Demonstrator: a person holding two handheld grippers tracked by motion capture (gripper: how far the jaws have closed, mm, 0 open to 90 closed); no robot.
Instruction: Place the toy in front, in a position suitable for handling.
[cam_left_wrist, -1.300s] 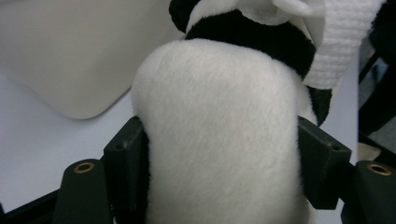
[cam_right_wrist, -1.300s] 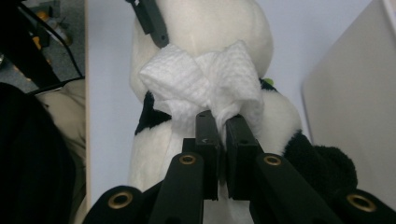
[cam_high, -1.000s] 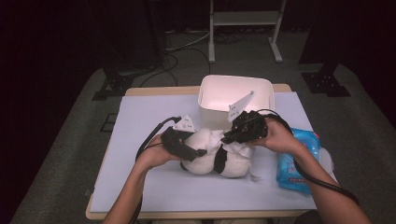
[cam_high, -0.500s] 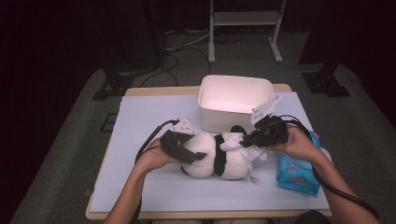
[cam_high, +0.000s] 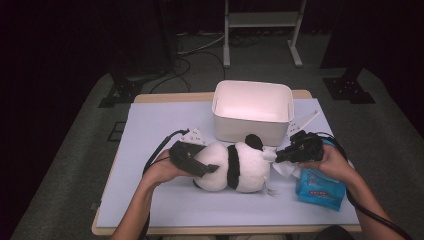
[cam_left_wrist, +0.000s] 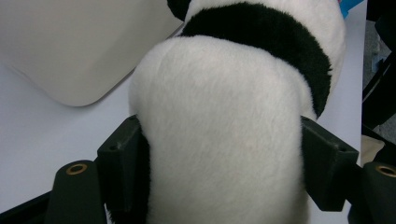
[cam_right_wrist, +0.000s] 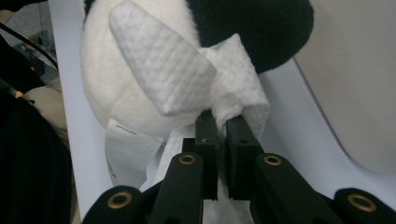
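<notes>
We see the table (cam_high: 150, 200) running across the middle of the high view, with the white bin (cam_high: 252, 111) set at its upper centre, out of the way of the work. Just below the bin, at centre frame, the plush panda (cam_high: 232, 167) lies on its side so that its head end faces the right of the frame, where the wiping is done. At lower right sits the blue wipes pack (cam_high: 320, 187), close to the hand that draws from it. The left gripper (cam_high: 192, 159) comes in from lower left, forearm angled up and inward, its jaws clamped on the panda's white rump to steady it (the left gripper view shows the fur bulging between them). The right gripper (cam_high: 282, 154), wrist bent leftward, pinches a white wipe (cam_right_wrist: 187, 79) tight and presses it against the panda's head.
</notes>
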